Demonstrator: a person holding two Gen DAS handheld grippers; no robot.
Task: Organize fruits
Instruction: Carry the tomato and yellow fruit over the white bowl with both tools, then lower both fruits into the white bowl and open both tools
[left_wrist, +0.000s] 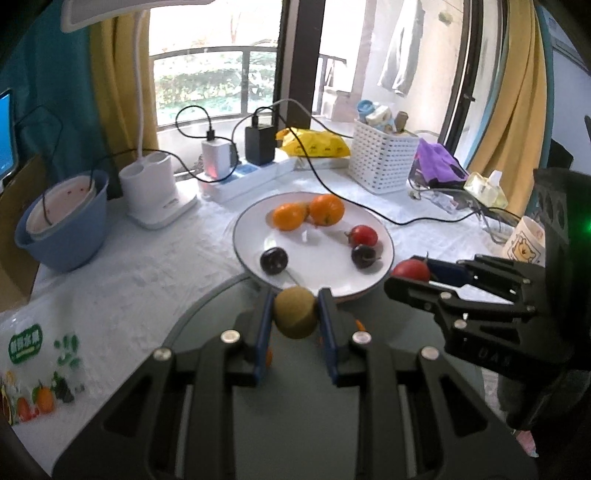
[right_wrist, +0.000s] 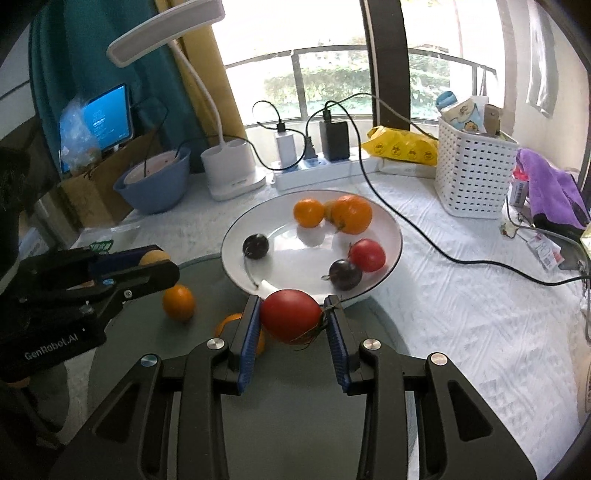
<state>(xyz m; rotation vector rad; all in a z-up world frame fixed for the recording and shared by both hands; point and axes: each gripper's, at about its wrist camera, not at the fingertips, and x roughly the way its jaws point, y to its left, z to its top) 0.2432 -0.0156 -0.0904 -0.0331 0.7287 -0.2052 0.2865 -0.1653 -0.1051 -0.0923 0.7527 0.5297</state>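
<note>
My left gripper (left_wrist: 295, 314) is shut on a brownish-green kiwi (left_wrist: 295, 313), held just before the near rim of the white plate (left_wrist: 317, 266). My right gripper (right_wrist: 291, 317) is shut on a red tomato (right_wrist: 290, 315), also near the plate's (right_wrist: 384, 218) front rim. The plate holds two oranges (right_wrist: 351, 214), a red tomato (right_wrist: 366, 254) and two dark plums (right_wrist: 345, 274). An orange (right_wrist: 178, 303) lies on the dark glass mat (right_wrist: 207, 291); another orange (right_wrist: 229, 325) is partly hidden behind my right finger. The left gripper (right_wrist: 155, 258) shows in the right wrist view; the right gripper (left_wrist: 410, 273) shows in the left.
A blue bowl (left_wrist: 62, 236), white lamp base (left_wrist: 155, 192), power strip with chargers (left_wrist: 243, 173), cables (left_wrist: 332, 188), yellow bag (left_wrist: 314, 144) and white basket (left_wrist: 384, 158) stand behind the plate. A printed fruit bag (left_wrist: 37, 373) lies at left. A mug (left_wrist: 524, 240) stands at right.
</note>
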